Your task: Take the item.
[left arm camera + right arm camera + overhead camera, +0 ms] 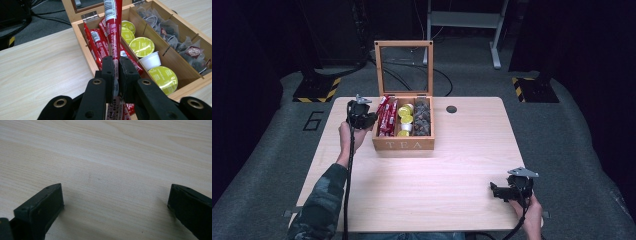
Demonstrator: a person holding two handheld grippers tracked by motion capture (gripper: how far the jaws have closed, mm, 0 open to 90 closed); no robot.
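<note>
Resting low near the front right corner of the counter (452,165), right hand-held gripper (504,192) has its jaws spread wide over bare wood. Farther off, left hand-held gripper (117,72) is clamped on a red stick packet (113,30), which points up over the left compartment of the wooden tea box (403,144), lid upright.

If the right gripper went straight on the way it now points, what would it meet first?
Probably the bare table. The right gripper has its jaws wide open with nothing between them, angled down at the wood. The high view suggests it points left across the table, well short of the tea box.
</note>
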